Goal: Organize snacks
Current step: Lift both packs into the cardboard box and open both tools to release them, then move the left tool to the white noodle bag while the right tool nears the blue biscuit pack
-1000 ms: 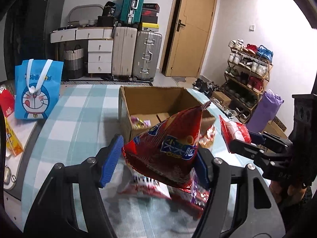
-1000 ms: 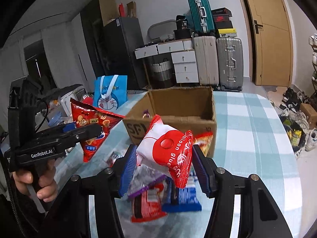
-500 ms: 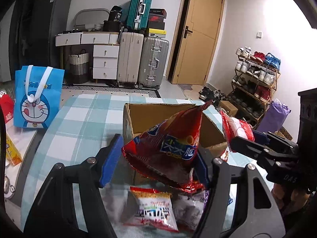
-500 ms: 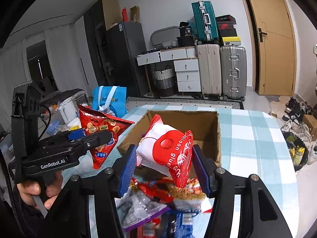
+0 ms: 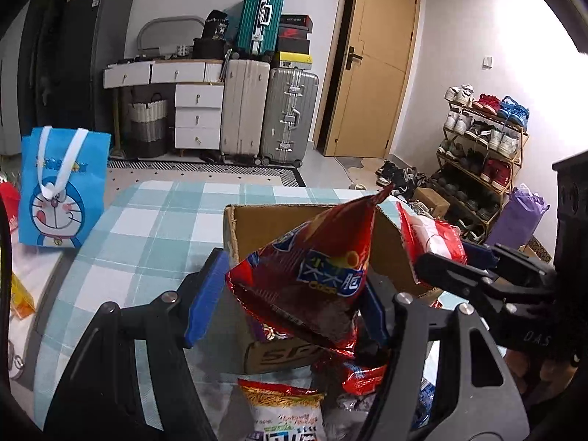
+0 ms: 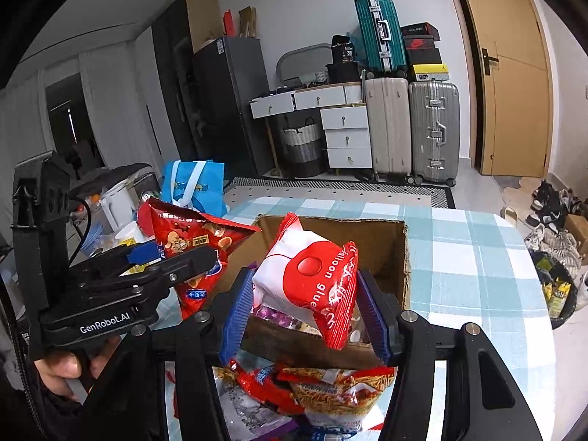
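1. Snack one, a glossy red foil crisp bag (image 5: 312, 275) with a blue label panel bearing Chinese characters, sits between the blue ribbed pads of my left gripper (image 5: 290, 297). Its right pad presses on the bag; the left pad (image 5: 205, 294) appears to stand slightly off it. The jaws are partly apart, gripping the bag's lower half.
2. Its long axis runs upward and away from me, the pinched top corner pointing up and right, above the near wall of the open brown cardboard box (image 5: 257, 228).
3. Seen from the right wrist, the same bag's other face shows a cartoon mouse and crisps; the gripper body reads "GenRobot.AI".
4. Snack two, a white and red plastic pouch (image 6: 308, 283) printed "balloon glue", is clamped between the pads of my right gripper (image 6: 305, 312), whose jaws are set narrowly on it.
5. The pouch hangs tilted, its long axis running from upper left to lower right, in front of the box opening; the lettering reads upside down.
6. The box's near wall carries dark printed letters, partly hidden.
7. Loose packets, one an orange-patterned noodle-snack bag (image 6: 330, 389), lie on the checked blue and white tablecloth (image 6: 477, 257) below both grippers.
8. A blue Doraemon tote bag (image 5: 62, 187) stands well to the left.
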### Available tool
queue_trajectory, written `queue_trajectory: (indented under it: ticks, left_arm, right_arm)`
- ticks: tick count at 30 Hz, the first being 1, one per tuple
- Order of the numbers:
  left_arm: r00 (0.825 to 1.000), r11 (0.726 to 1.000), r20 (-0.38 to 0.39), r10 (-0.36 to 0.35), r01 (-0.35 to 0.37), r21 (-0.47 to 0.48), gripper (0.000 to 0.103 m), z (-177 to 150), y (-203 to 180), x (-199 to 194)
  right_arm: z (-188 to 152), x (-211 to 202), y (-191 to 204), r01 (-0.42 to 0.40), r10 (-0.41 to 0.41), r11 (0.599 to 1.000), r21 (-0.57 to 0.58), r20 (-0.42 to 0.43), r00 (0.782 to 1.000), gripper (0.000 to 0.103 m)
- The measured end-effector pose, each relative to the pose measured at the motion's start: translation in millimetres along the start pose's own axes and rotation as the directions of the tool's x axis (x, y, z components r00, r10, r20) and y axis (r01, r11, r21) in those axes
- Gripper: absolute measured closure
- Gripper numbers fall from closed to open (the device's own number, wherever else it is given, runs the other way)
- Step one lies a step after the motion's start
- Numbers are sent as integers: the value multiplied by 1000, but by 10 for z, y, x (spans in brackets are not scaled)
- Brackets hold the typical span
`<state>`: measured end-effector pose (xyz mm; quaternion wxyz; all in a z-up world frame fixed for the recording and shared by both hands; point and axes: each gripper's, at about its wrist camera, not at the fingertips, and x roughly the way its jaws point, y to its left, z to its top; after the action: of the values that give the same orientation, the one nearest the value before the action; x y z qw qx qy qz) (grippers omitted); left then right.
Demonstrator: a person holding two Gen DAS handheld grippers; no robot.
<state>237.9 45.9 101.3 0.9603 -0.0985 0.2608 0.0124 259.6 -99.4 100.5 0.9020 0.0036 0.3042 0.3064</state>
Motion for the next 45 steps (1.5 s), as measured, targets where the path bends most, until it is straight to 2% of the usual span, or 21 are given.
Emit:
queue_trajectory:
  ticks: [13, 27, 29, 31, 32, 35, 37, 40, 42, 45]
  left_arm:
    - [998, 999, -50, 28, -26, 41, 39, -55, -119, 425]
    - [998, 998, -55, 27, -23, 61, 38, -36, -179, 590]
    - [998, 998, -55, 26, -23, 54, 37, -37, -164, 578]
    - [999, 999, -50, 10, -7, 44, 29, -49, -154, 538]
    - [999, 999, -49, -1, 3, 41, 22, -49, -148, 509]
    - [998, 998, -49, -30, 33, 57, 20, -75, -153, 407]
    - [998, 997, -63, -24, 28, 67, 16, -108, -161, 347]
    - [998, 997, -62, -2, 7, 74, 0, -187, -131, 205]
    - [998, 998, -58, 4, -1, 66, 1, -268, -87, 87]
    - [997, 998, -79, 20, -14, 65, 1, -376, -30, -31]
  right_arm:
    - [-36, 338, -231, -18, 19, 999, 45, -32, 999, 46]
    - [-24, 410, -336, -9, 11, 998, 63, -40, 999, 45]
    - [-35, 383, -345, -20, 23, 998, 60, -42, 999, 42]
    - [-40, 304, -363, -20, 21, 997, 69, -18, 1000, 33]
    - [-40, 257, -373, -22, 22, 997, 73, -10, 1000, 30]
    - [-54, 105, -405, -7, 6, 997, 83, 14, 1000, 16]
    - [-82, 14, -424, 8, -10, 996, 92, 25, 1000, 0]
    - [-153, -92, -420, 37, -39, 995, 91, 19, 999, 1]
    - [-225, -162, -403, 57, -58, 995, 82, 15, 998, 1]
    - [-346, -209, -403, 43, -43, 995, 93, -8, 999, 1]
